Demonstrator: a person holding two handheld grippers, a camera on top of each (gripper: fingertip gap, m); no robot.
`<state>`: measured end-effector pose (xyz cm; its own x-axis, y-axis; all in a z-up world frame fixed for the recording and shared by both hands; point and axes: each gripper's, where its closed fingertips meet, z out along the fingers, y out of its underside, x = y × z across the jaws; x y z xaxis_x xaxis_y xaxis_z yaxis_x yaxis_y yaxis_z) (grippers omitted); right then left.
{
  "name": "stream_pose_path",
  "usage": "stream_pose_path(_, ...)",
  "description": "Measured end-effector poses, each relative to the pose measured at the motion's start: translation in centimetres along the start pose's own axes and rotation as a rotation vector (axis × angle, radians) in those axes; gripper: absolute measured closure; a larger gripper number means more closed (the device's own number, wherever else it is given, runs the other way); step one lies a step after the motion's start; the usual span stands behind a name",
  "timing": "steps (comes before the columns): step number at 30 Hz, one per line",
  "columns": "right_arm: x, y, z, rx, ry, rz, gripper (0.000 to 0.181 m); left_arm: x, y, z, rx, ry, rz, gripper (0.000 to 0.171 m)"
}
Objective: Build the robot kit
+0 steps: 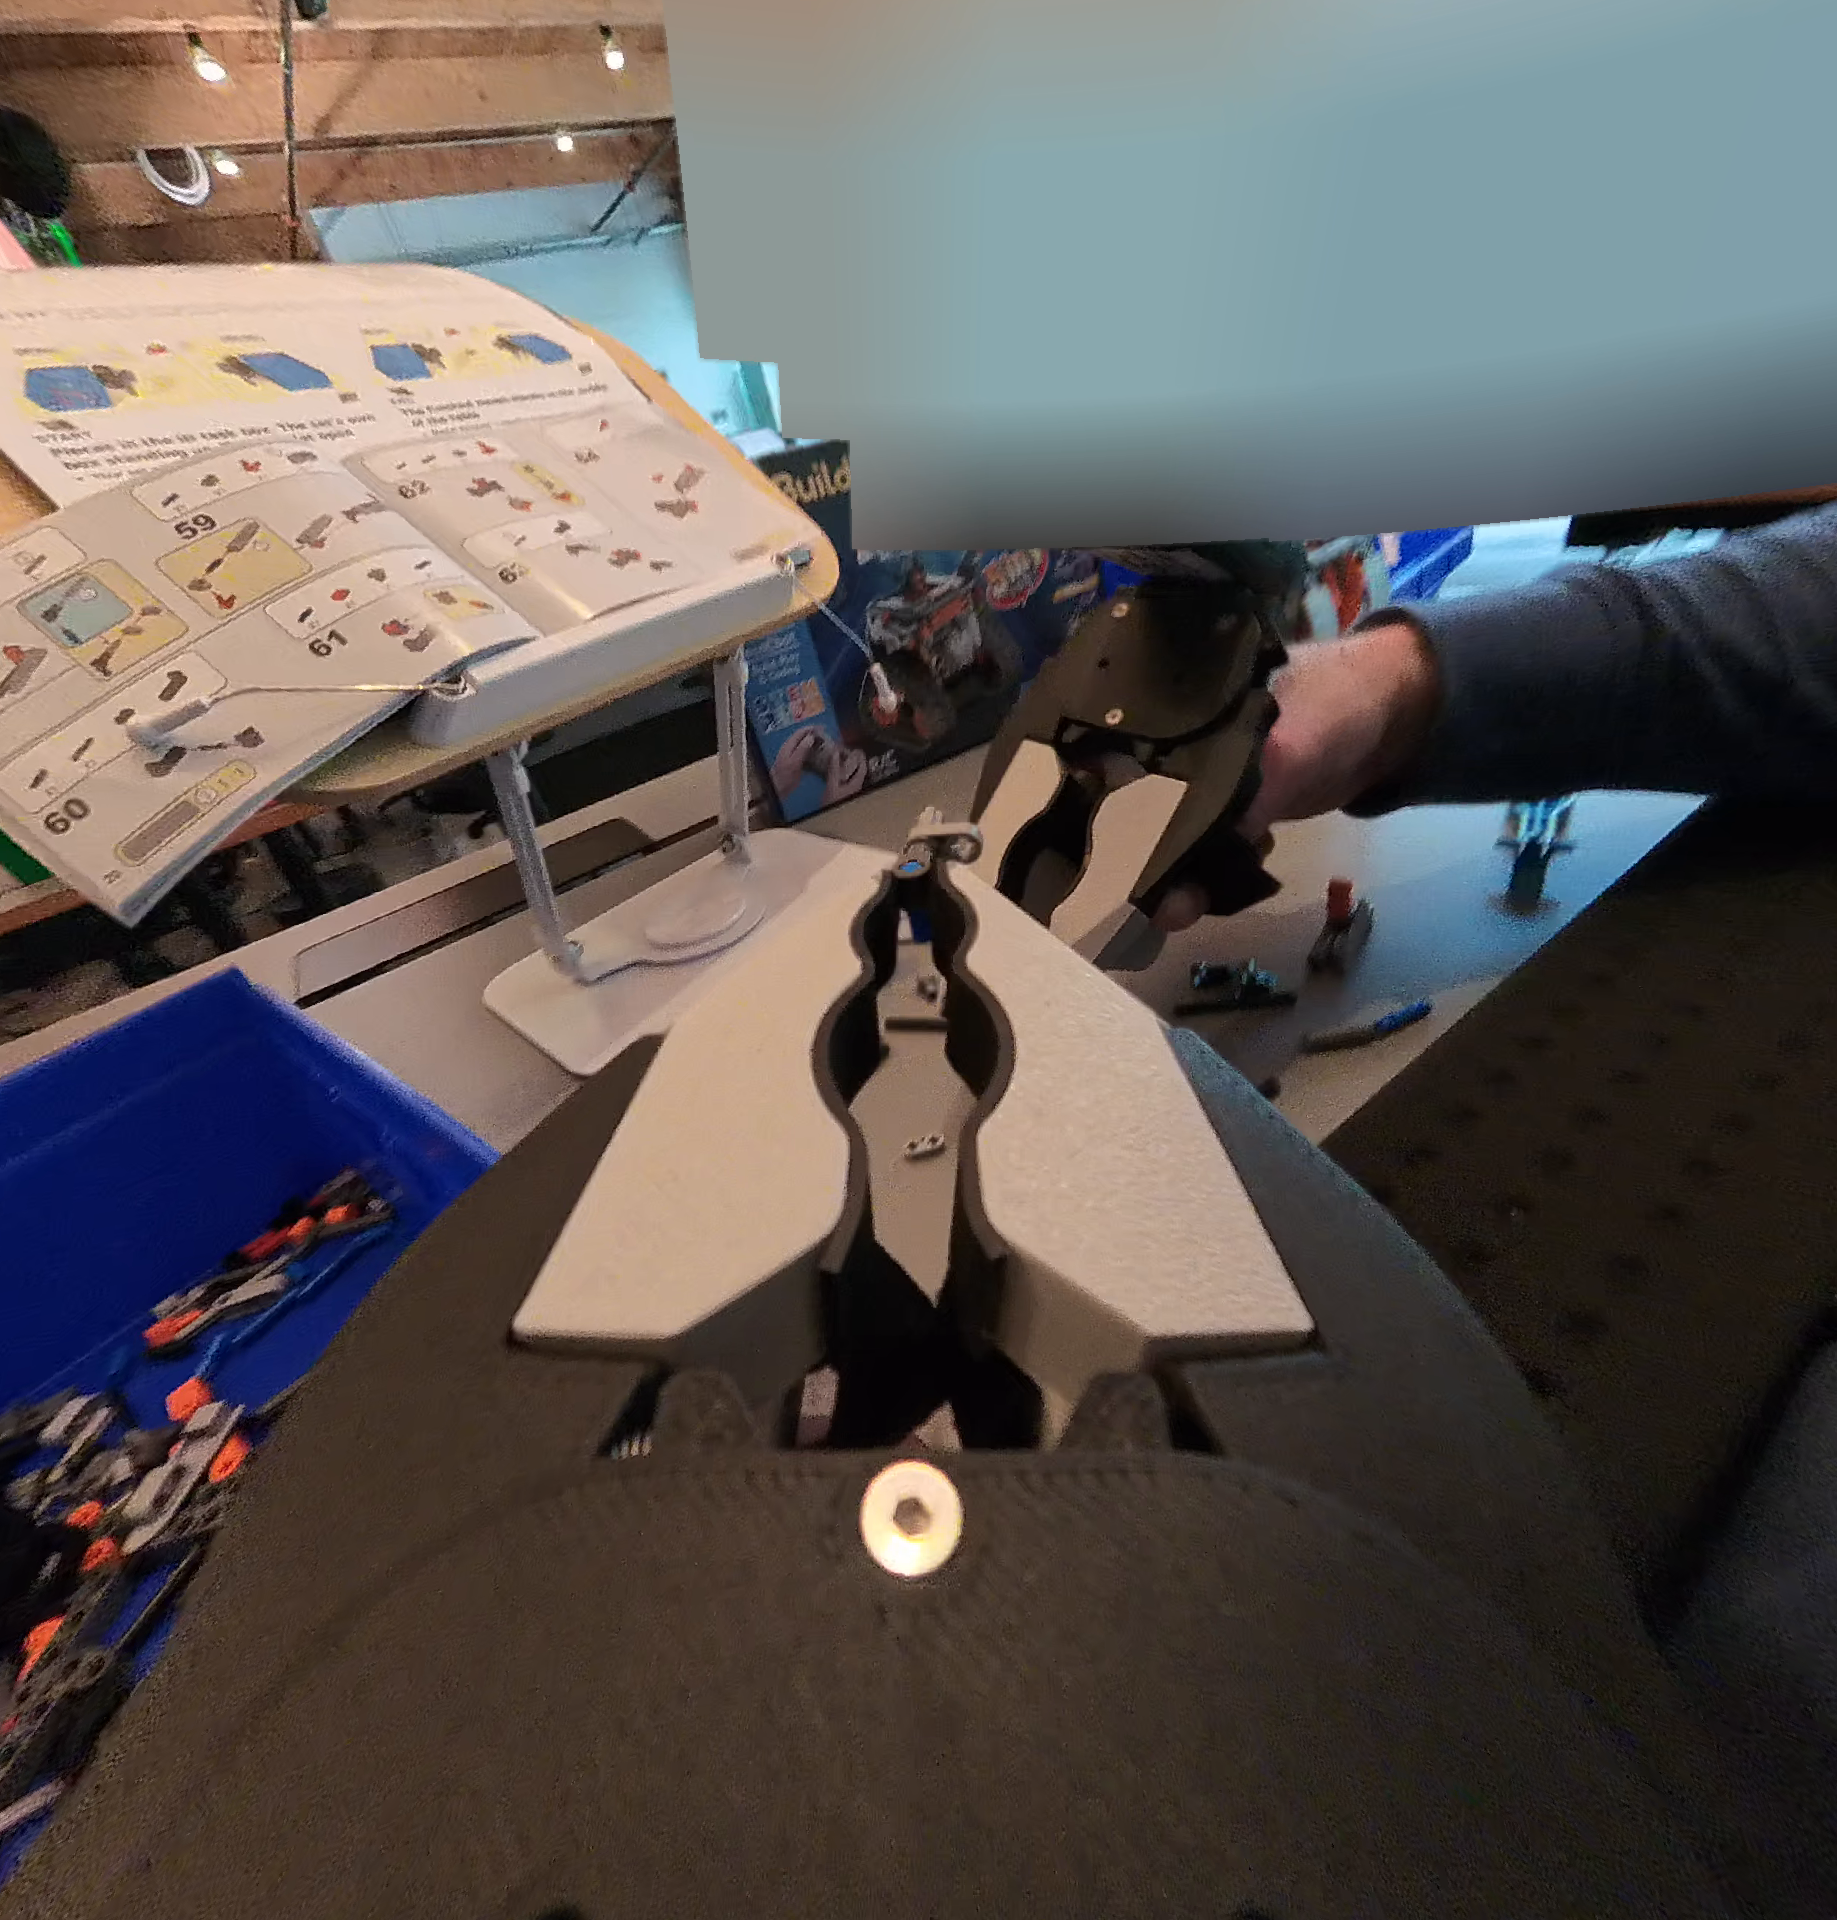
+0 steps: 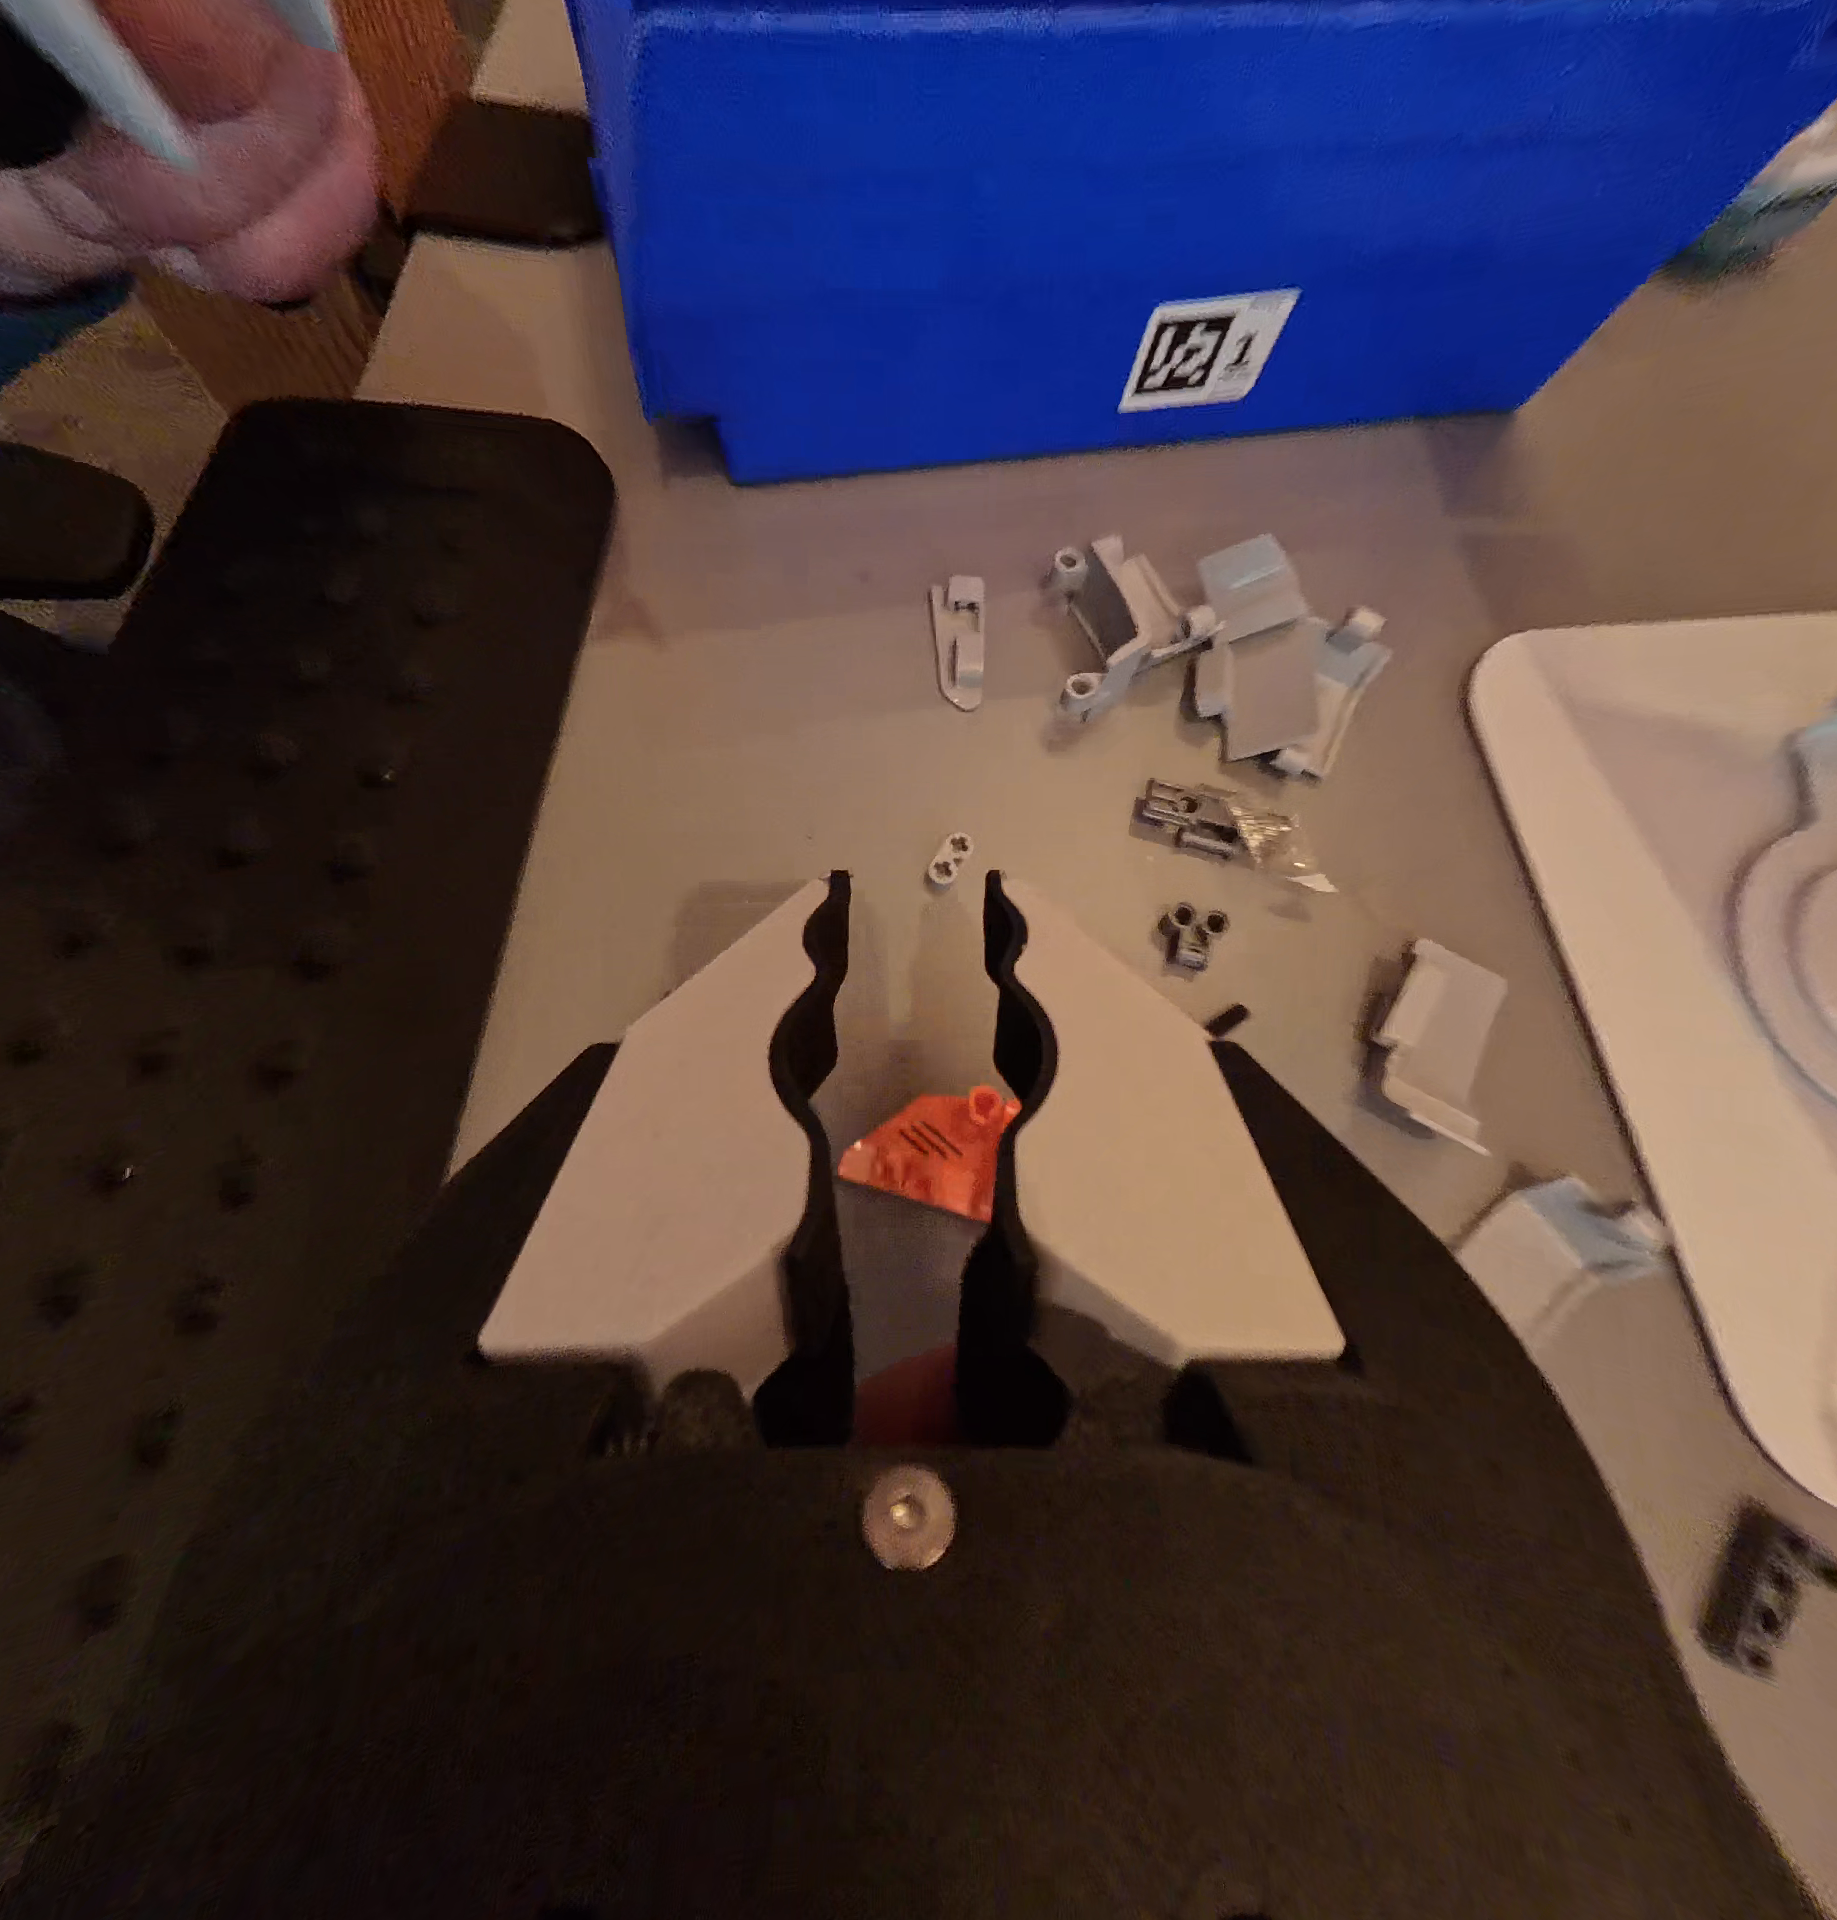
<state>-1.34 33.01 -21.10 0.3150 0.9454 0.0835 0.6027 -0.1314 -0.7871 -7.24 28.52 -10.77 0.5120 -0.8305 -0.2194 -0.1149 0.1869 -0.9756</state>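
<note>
In the left wrist view my left gripper (image 1: 919, 883) is shut at its tips on a small grey connector with a blue pin (image 1: 940, 840), held above the table. My right gripper (image 1: 1090, 883) shows beyond it, held by a hand (image 1: 1340, 717), with its jaws apart. In the right wrist view my right gripper (image 2: 916, 883) is open and empty, low over the table. A small grey two-hole connector (image 2: 950, 860) lies on the table just past its fingertips, between them. An orange panel piece (image 2: 929, 1148) lies on the table under the gap between the fingers.
A blue bin (image 1: 166, 1143) with many loose parts stands at the left; in the right wrist view its wall (image 2: 1101, 208) bears a sticker. An open instruction booklet (image 1: 322, 540) rests on a white stand (image 2: 1620, 883). Grey panels (image 2: 1236, 644), small dark parts (image 2: 1189, 935) and a black studded mat (image 2: 270, 831) lie around. Tip to tip, the grippers are about 12 cm apart.
</note>
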Motion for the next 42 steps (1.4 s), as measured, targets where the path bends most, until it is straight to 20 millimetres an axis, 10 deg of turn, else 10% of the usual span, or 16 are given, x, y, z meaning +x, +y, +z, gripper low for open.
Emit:
stream_pose_path(8,0.8,1.5,4.4,-0.147,-0.013,0.165,0.164,0.4,3.4,-0.1,-0.093,-0.055,0.13,0.167)
stream_pose_path(17,0.8,1.8,5.0,-0.181,-0.006,0.152,0.177,0.4,4.7,0.3,-0.105,-0.065,0.161,0.166)
stream_pose_path(30,-1.2,-6.6,-3.7,0.452,-0.285,0.382,0.177,1.0,2.5,1.8,-0.008,-0.082,0.307,0.167)
stream_pose_path(42,-2.7,-7.8,-7.7,0.664,-0.464,0.456,0.177,2.5,-0.2,3.5,0.105,-0.089,0.518,0.166)
